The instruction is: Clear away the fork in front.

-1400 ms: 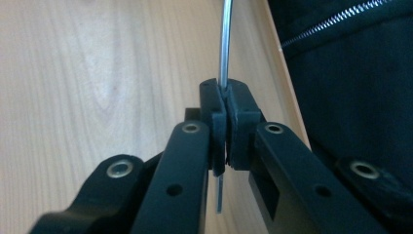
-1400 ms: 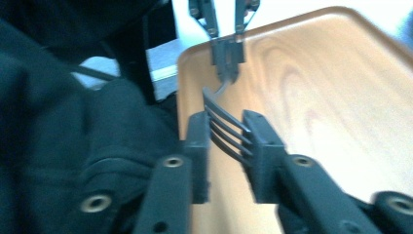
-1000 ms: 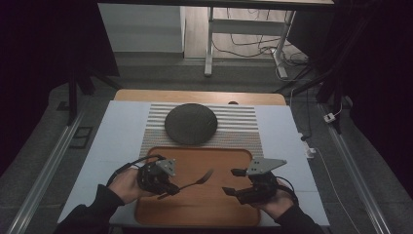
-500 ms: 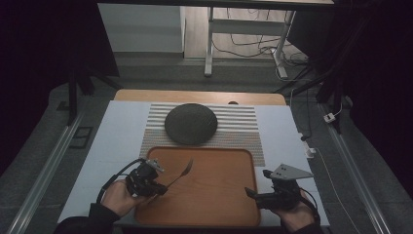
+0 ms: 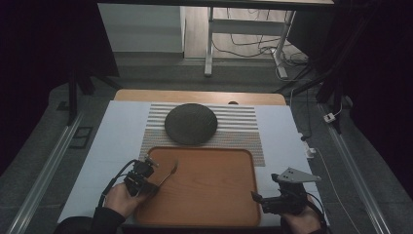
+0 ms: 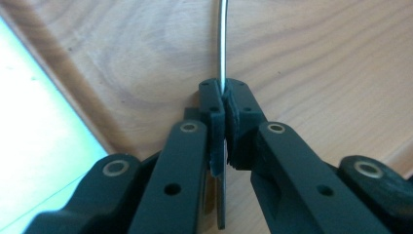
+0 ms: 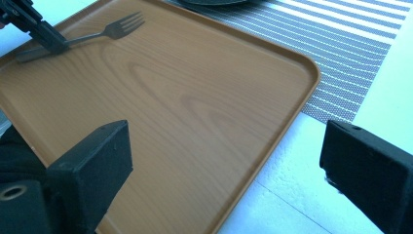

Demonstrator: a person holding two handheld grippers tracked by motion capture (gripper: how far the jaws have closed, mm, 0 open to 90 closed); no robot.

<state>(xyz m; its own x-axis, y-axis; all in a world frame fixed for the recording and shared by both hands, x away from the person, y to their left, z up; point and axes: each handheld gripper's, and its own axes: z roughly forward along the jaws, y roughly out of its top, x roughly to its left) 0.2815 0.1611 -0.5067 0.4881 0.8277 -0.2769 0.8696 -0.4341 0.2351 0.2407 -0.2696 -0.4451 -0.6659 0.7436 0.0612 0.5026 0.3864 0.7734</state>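
Note:
A wooden tray lies at the table's near edge. My left gripper hovers over the tray's left edge, shut on the handle of a metal fork whose tines point away toward the dark plate. In the left gripper view the pads pinch the thin fork handle above the tray wood. My right gripper sits at the tray's near right corner, open and holding nothing. In the right gripper view its fingers stand wide apart over the tray, with the fork far off at upper left.
A grey striped placemat lies beyond the tray under the round dark plate. A white mat covers the table. The table's far wooden edge borders a drop to the floor. Metal rails flank the table.
Both grippers have drawn apart and back toward me. The left one carried the fork from the tray's middle to its left edge; the right one moved out to the near right corner.

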